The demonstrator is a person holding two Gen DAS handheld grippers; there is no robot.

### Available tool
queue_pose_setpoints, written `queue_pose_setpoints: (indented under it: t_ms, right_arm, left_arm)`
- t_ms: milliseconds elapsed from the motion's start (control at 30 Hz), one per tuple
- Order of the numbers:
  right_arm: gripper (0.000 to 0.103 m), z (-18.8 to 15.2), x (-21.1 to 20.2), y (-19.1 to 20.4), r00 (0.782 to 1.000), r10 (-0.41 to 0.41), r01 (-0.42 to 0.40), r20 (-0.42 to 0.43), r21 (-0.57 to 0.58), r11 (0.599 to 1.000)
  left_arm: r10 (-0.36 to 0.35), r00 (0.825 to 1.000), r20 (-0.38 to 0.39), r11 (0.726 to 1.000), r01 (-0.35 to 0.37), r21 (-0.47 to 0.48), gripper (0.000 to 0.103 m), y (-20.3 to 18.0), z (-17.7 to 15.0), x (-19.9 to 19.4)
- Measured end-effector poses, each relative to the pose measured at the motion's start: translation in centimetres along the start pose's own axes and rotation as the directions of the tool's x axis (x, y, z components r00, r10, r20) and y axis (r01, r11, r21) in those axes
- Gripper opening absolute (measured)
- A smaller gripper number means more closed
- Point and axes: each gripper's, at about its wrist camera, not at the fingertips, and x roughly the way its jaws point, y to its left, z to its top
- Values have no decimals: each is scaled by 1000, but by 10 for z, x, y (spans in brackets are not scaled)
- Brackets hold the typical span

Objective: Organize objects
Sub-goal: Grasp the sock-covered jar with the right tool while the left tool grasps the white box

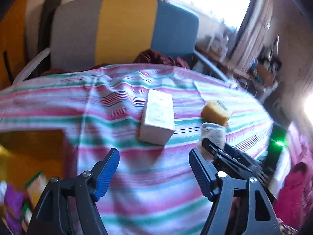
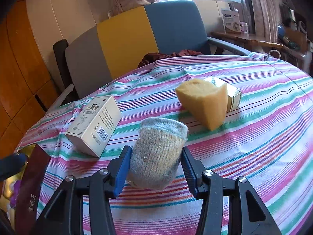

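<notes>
My right gripper (image 2: 155,165) is shut on a grey knitted roll (image 2: 156,154), held just above the striped tablecloth (image 2: 254,146). A cream medicine box (image 2: 95,122) lies to its left. A yellow sponge wedge (image 2: 205,103) lies further back, with a small green-and-cream box (image 2: 232,95) behind it. My left gripper (image 1: 154,168) is open and empty over the cloth (image 1: 58,105). In the left wrist view the cream box (image 1: 158,117) lies ahead, and the sponge (image 1: 215,113) and the grey roll (image 1: 213,135) in my right gripper (image 1: 207,146) are at the right.
A grey, yellow and blue chair (image 2: 137,39) stands behind the table with dark red cloth (image 2: 170,55) on its seat. A dark red box (image 2: 29,192) and colourful packages (image 1: 13,201) sit at the table's left edge. A cluttered shelf (image 2: 254,39) is at the right.
</notes>
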Motion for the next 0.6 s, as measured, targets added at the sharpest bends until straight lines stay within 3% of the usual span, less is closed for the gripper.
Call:
queue_pose_setpoints:
  t_ms: [133,233,300,433,533,567,600]
  right_arm:
    - [52,-2,-1,5,1000,-19,20,15,-24,1000]
    - [52,-3,-1,4,1000,-15,15,18,-19,1000]
    - [52,-4,-2,2,1000,-8,9,19,-12,1000]
    - [52,-5,-2,0,1000,-1,1,21,-2,1000]
    - [52,-5,-1,0,1000,-2,2,21,-1,1000]
    - [52,-5,-1,0,1000,-1,1,20,-2,1000]
    - [52,-4,0,0,1000,0,0,18,-1,1000]
  left_arm:
    - [56,997,-58,997,-53,54,75,-13,18,41]
    - [81,995,-63,996,-78,52,75,-17,26,58]
    - [140,988,-62,988,-135,77,75,-19,29,70]
    - [132,990,-50,990,-129,58,75,-14,32,84]
    - [101,993,-55,995,-99,24,63,-7,28,92]
    - [87,994,-58,996,-87,12,53,-4,27,94]
    - [70,996,-58,997,-71,-7,54,-2,25,94]
